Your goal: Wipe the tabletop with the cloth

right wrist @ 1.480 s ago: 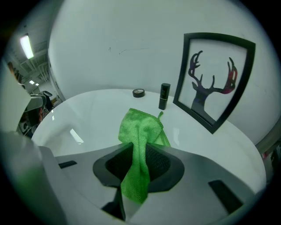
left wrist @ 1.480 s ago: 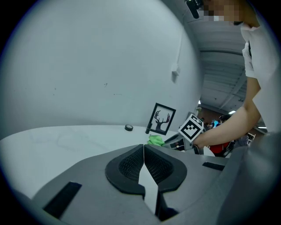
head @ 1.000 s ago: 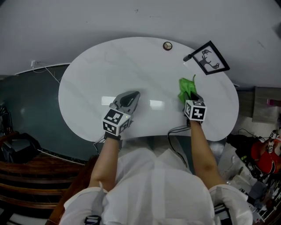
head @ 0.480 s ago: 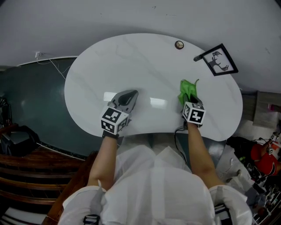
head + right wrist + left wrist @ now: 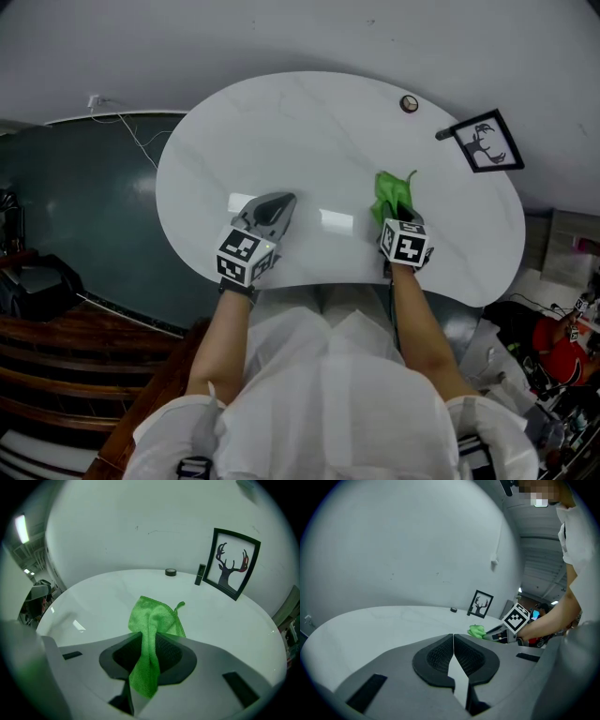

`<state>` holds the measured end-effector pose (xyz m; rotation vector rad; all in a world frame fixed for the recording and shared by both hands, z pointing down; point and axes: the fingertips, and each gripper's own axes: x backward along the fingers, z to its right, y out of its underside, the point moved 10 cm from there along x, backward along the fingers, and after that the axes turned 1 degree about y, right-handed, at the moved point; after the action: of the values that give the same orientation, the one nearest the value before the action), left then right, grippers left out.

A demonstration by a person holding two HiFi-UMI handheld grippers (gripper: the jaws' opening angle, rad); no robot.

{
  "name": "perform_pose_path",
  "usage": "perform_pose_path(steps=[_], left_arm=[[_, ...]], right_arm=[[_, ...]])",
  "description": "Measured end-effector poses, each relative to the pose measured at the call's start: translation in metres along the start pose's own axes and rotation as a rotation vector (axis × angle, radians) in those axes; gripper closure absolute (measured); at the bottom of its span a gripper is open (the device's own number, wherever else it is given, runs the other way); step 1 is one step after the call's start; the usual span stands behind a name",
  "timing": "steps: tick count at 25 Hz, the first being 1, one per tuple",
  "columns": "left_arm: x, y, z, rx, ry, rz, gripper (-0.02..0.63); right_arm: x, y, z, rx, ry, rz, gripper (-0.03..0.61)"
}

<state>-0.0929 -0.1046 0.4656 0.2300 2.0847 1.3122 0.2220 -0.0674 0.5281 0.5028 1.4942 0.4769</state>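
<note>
Cloth (image 5: 153, 617), fuzzy green, between right tongs (image 5: 149, 652) over glossy tabletop (image 5: 101, 597)

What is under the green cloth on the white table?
The cloth, pinched in the right tool, rests with its front part on the white tabletop. Only tabletop shows around its edges; the spot directly beneath is covered.

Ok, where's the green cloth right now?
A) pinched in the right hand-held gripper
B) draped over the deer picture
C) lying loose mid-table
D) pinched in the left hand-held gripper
A: the right gripper view shows the green cloth clamped between the jaws of the right hand-held gripper, while the left hand-held gripper is shut with nothing in it.
</note>
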Motion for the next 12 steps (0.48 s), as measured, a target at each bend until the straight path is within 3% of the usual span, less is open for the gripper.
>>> perform_pose_path(steps=[12], left_arm=[[0.059,0.013,-0.041,0.004,-0.050,0.010,0.597]], right_arm=[[-0.014,-0.018,-0.082,0.068,-0.038,0.009,0.500]])
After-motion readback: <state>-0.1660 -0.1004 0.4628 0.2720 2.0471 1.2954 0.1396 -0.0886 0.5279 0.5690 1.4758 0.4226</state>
